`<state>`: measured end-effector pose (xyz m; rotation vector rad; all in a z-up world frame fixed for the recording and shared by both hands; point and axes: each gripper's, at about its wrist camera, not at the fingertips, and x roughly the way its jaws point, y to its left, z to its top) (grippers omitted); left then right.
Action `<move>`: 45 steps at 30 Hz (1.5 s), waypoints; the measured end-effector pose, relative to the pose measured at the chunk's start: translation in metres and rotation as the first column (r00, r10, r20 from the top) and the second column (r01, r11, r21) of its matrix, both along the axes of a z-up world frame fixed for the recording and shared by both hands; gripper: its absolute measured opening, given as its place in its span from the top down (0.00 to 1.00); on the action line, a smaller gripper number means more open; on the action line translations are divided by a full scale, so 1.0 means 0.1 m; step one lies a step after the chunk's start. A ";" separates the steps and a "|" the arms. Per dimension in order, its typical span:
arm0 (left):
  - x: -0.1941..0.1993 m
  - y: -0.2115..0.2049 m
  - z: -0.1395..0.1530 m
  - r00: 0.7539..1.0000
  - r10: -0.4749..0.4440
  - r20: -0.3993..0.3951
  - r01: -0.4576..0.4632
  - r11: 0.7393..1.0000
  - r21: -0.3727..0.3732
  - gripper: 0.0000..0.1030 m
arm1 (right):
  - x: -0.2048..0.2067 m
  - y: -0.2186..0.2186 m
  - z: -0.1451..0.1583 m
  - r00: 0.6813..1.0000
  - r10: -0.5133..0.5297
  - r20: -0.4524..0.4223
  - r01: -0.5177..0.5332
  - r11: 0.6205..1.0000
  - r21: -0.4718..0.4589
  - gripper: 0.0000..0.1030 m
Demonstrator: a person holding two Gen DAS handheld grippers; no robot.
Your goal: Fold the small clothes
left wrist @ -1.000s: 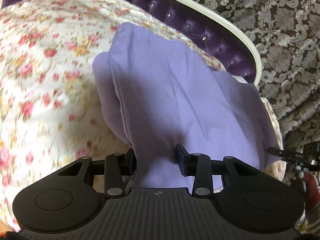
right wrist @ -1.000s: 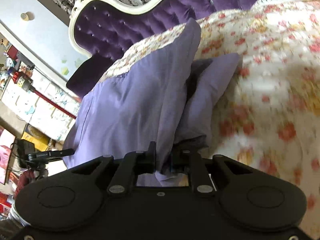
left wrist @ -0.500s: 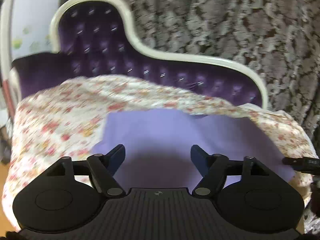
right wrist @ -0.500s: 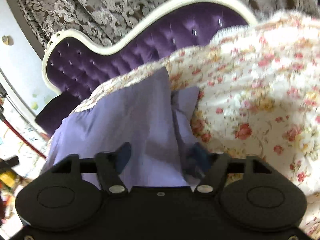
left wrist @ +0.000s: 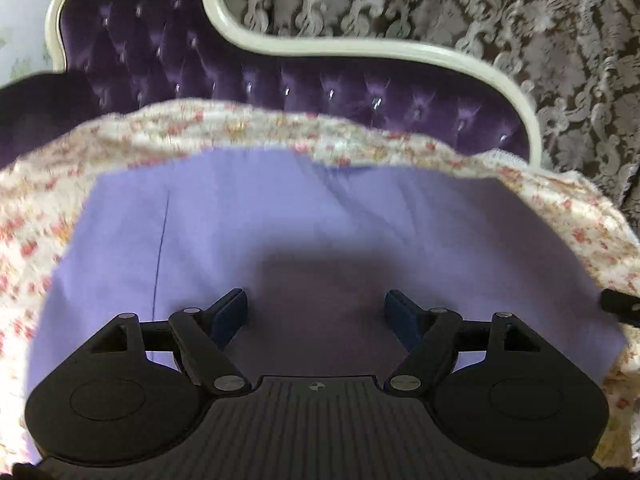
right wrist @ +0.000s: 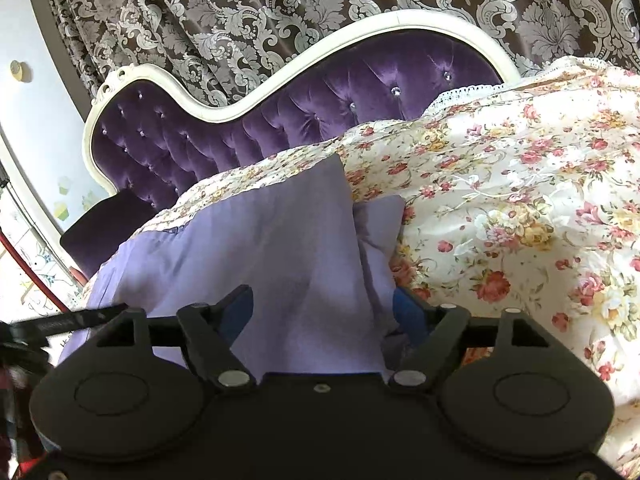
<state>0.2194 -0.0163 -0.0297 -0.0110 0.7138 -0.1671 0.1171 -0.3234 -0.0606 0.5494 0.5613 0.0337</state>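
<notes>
Nearby, floral bedspread (right wrist: 520,200), purple tufted headboard (right wrist: 360,92), damask curtain (right wrist: 280,8)

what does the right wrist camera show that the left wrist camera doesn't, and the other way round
Only the right wrist view shows a smaller flap sticking out beside the lavender garment, a wide stretch of floral bedspread, and clutter at the left edge. Only the left wrist view shows the garment spread broad and flat, with a dark seam line. Both show the purple tufted headboard, patterned curtain, and an open gripper over the cloth: left gripper, right gripper.
</notes>
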 end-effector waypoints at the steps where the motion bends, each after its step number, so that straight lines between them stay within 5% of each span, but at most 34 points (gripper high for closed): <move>1: 0.02 -0.01 -0.05 1.000 0.000 -0.010 0.000 1.000 0.023 0.26 | 0.01 -0.02 -0.01 1.000 0.002 -0.002 -0.002 1.000 0.007 0.19; 9: 0.00 0.01 -0.17 1.000 -0.001 -0.024 0.002 0.998 0.067 0.24 | 0.16 -0.28 -0.17 0.998 0.052 -0.022 -0.047 0.983 0.176 0.05; 16: 0.07 -0.04 -0.16 1.000 -0.002 -0.028 0.004 0.998 0.063 0.24 | 0.40 -0.54 -0.47 0.986 0.163 -0.032 -0.139 0.914 0.382 0.01; 22: 0.07 -0.03 -0.17 1.000 -0.003 -0.029 0.004 0.998 0.060 0.23 | 0.75 -0.50 -0.52 0.965 0.254 0.071 -0.257 0.850 0.460 0.00; 28: 0.08 -0.02 -0.16 0.999 0.003 -0.033 -0.002 0.999 0.047 0.24 | 0.86 -0.44 -0.50 0.966 0.253 0.044 -0.244 0.851 0.465 0.00; 29: 0.08 -0.01 -0.15 0.999 0.005 -0.036 -0.004 0.999 0.044 0.24 | 0.84 -0.45 -0.50 0.965 0.257 0.048 -0.250 0.852 0.461 0.03; 31: 0.11 0.00 -0.12 0.999 0.006 -0.049 -0.005 0.999 0.033 0.24 | 0.81 -0.43 -0.47 0.969 0.244 0.021 -0.231 0.880 0.415 0.31; 32: 0.13 0.02 -0.10 0.998 0.007 -0.057 -0.005 1.000 0.026 0.24 | 0.80 -0.41 -0.45 0.973 0.229 -0.010 -0.208 0.903 0.375 0.55; 33: 0.14 0.03 -0.07 0.998 0.008 -0.065 -0.007 1.000 0.015 0.25 | 0.78 -0.42 -0.43 0.976 0.215 -0.026 -0.193 0.915 0.353 0.60; 36: 0.21 0.07 0.04 0.998 0.012 -0.069 -0.013 1.000 -0.019 0.26 | 0.70 -0.47 -0.39 0.981 0.195 -0.014 -0.173 0.901 0.398 0.70; 40: 0.37 0.12 0.16 0.998 0.053 -0.042 -0.055 0.998 -0.031 0.27 | 0.63 -0.44 -0.15 0.983 0.182 0.014 -0.173 0.905 0.389 0.72; 45: 0.64 0.02 -0.02 0.995 0.068 -0.071 -0.066 0.997 0.036 0.27 | 0.62 -0.37 0.15 0.983 0.178 0.040 -0.179 0.891 0.418 0.73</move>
